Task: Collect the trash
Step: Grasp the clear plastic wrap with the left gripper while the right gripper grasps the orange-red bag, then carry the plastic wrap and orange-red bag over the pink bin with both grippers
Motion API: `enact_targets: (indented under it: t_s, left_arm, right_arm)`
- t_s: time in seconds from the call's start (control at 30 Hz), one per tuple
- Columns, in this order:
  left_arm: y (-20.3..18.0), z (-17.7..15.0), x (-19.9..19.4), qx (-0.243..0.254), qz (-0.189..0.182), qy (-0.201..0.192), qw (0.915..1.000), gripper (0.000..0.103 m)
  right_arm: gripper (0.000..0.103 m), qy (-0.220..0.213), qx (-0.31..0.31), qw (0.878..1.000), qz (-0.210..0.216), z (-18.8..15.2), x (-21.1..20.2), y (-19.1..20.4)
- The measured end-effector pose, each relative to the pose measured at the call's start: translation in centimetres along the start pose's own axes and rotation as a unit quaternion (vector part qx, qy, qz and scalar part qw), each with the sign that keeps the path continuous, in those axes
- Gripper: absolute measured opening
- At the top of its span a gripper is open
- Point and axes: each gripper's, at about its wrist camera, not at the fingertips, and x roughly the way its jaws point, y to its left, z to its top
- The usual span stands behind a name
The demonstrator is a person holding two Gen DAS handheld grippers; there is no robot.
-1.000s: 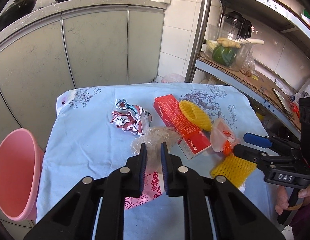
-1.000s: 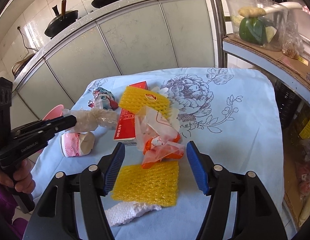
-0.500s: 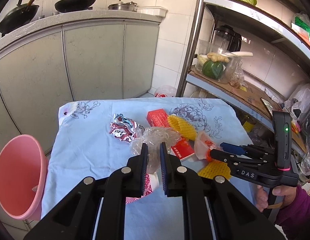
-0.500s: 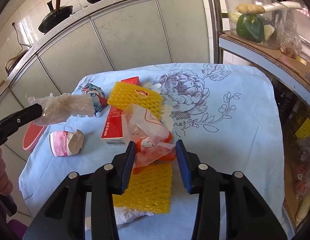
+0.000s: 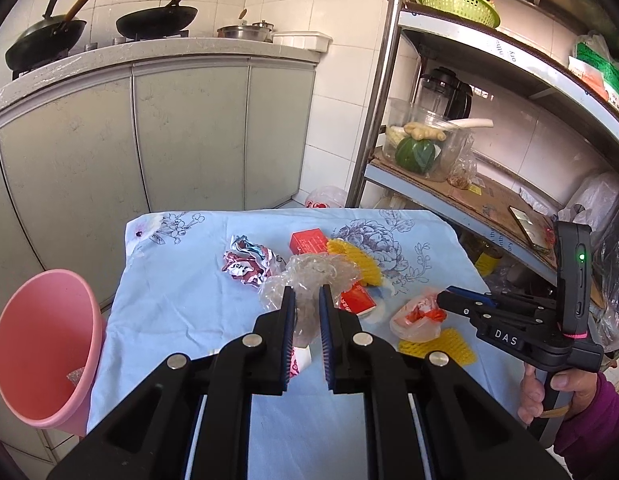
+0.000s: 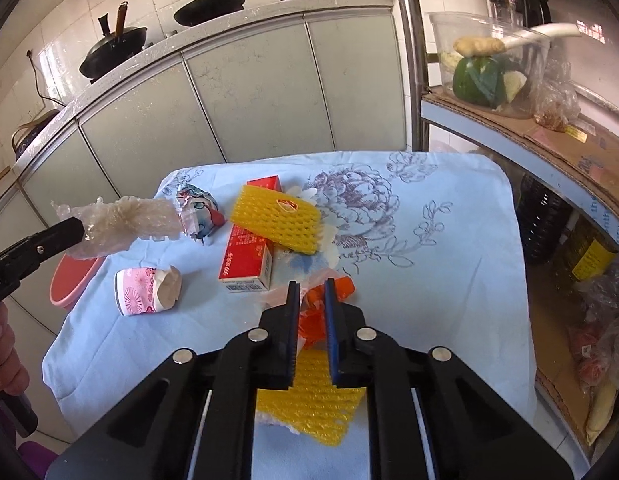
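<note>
Nearest in the left wrist view, the left hand-held gripper [image 5: 307, 304] is closed down to a narrow gap on a crumpled clear plastic wrap [image 5: 309, 276], which it holds in the air above the surface [image 5: 181, 320], a small table under a pale blue flowered cloth. Nearest in the right wrist view, the right hand-held gripper [image 6: 311, 300] is likewise nearly closed, pinching an orange and clear plastic bag [image 6: 313, 316] at 6 o'clock on the cloth; whether the bag has left the cloth cannot be told.

Under that bag lies a yellow foam net [image 6: 309, 404] on the near edge. At 9 o'clock a pink paper cup [image 6: 143, 290] lies on its side. Toward the centre sits a red carton [image 6: 245, 260] with a second yellow foam net [image 6: 277, 220] resting on its far end, and a crumpled foil wrapper [image 6: 199, 214] lies at 10 o'clock.

The step in hand appears to be carrying two grasped pieces to the bin. A pink bin [image 5: 41, 352] stands off the surface's left edge, at 8 o'clock in the left wrist view, mouth open. The next move likely calls for swinging the left load over that rim and opening, then bringing the right one across.

Room is free on the left. On the right a metal shelf [image 6: 509, 140] crowds the surface's edge.
</note>
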Motion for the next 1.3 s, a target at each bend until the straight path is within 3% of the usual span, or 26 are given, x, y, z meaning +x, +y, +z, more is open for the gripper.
enact_targets:
  t_s: [0.37,0.73,1.0,1.3]
  left_arm:
    - [0.6,-0.5,-1.6,-0.002,-0.004,-0.018,0.9998,0.011]
    - [1.9,-0.7,-5.2,-0.018,0.020,-0.067,0.9974,0.011]
    - [5.1,-0.9,-8.2,-0.049,0.060,-0.095,0.9924,0.011]
    - [10.2,-1.8,-12.3,-0.083,0.137,-0.129,0.9786,0.011]
  right_arm:
    - [0.007,-0.047,0.006,0.999,-0.018,0.0,-4.0,-0.6]
    - [0.007,-0.105,-0.023,0.994,0.004,1.8,-7.4,4.0]
    - [0.007,-0.112,-0.054,0.992,0.036,3.3,-6.7,8.7]
    - [0.007,-0.113,-0.102,0.984,0.095,4.3,-4.8,15.8]
